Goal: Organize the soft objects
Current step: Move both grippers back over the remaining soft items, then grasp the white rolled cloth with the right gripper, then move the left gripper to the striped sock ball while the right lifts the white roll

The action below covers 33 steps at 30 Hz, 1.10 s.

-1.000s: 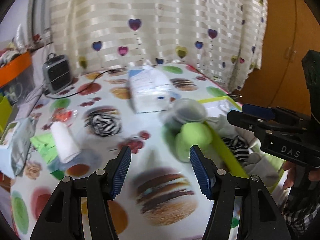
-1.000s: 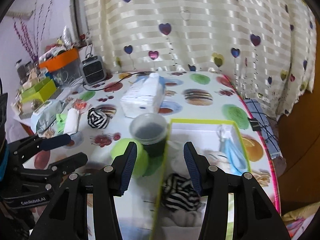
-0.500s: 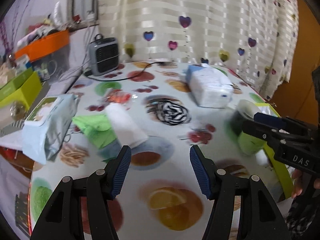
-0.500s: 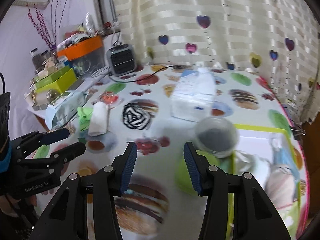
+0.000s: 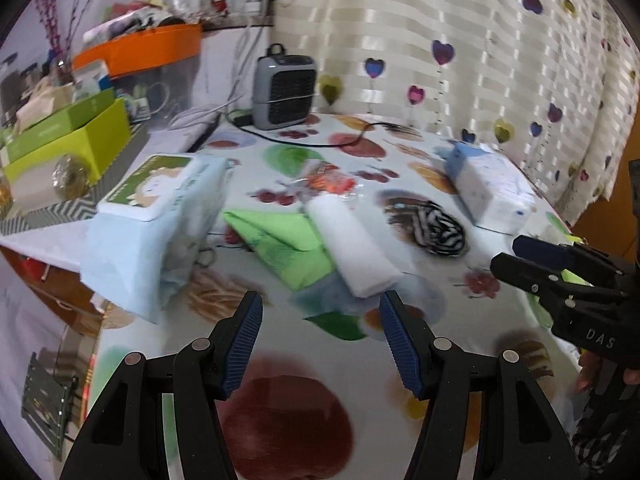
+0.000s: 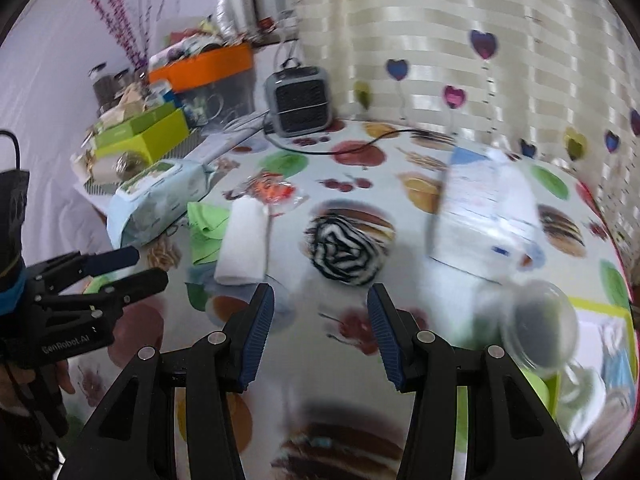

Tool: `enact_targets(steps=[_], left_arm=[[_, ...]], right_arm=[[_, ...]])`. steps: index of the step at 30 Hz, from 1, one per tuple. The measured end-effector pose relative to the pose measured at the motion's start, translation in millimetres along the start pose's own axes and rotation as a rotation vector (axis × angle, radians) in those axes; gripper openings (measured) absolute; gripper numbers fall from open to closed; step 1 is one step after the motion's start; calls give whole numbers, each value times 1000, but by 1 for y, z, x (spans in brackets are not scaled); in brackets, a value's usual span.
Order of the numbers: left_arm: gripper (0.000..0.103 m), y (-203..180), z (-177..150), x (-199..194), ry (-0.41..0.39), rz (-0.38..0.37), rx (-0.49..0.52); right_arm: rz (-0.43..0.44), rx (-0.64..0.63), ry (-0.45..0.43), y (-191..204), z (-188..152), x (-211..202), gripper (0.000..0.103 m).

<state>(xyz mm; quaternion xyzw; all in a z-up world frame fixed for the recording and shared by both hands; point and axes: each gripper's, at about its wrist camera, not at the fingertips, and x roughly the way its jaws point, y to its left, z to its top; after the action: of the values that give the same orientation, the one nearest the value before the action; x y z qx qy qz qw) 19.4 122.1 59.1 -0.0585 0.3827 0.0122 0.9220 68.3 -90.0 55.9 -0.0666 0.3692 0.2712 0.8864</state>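
Left gripper (image 5: 320,316): jaws spread wide, empty, hovering above the fruit-printed tablecloth (image 5: 292,364) just short of the rolled white towel (image 5: 354,250). Right gripper (image 6: 320,308): jaws likewise spread, empty, aimed at the balled black-and-white striped sock (image 6: 346,250).

Location: the towel lies on the table beside a folded green cloth (image 5: 280,240), the 2 touching. The sock sits apart, nearer the table centre.

Handling, as judged: all 3 items are light, limp and compressible, not fragile. The towel roll may unwind if taken by an end, so grip across its middle. The sock ball should be pinched across its widest part. The cloth is flat, so take a raised fold.
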Motion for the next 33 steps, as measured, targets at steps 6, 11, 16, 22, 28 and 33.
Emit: enact_targets(steps=[6, 11, 16, 22, 28, 33], left_arm=[[61, 19, 3, 3, -3, 27, -15], [61, 28, 4, 6, -2, 9, -24], [67, 34, 2, 10, 12, 19, -25], [67, 38, 2, 15, 35, 4, -37], [67, 36, 8, 24, 59, -14, -40], [67, 34, 12, 28, 81, -26, -48]], right_arm=[[78, -60, 3, 25, 14, 31, 50], [113, -84, 67, 42, 24, 67, 50], [114, -120, 122, 58, 29, 99, 50], [51, -150, 160, 66, 29, 117, 50], [34, -132, 158, 63, 28, 115, 50], [15, -119, 147, 57, 25, 109, 32]])
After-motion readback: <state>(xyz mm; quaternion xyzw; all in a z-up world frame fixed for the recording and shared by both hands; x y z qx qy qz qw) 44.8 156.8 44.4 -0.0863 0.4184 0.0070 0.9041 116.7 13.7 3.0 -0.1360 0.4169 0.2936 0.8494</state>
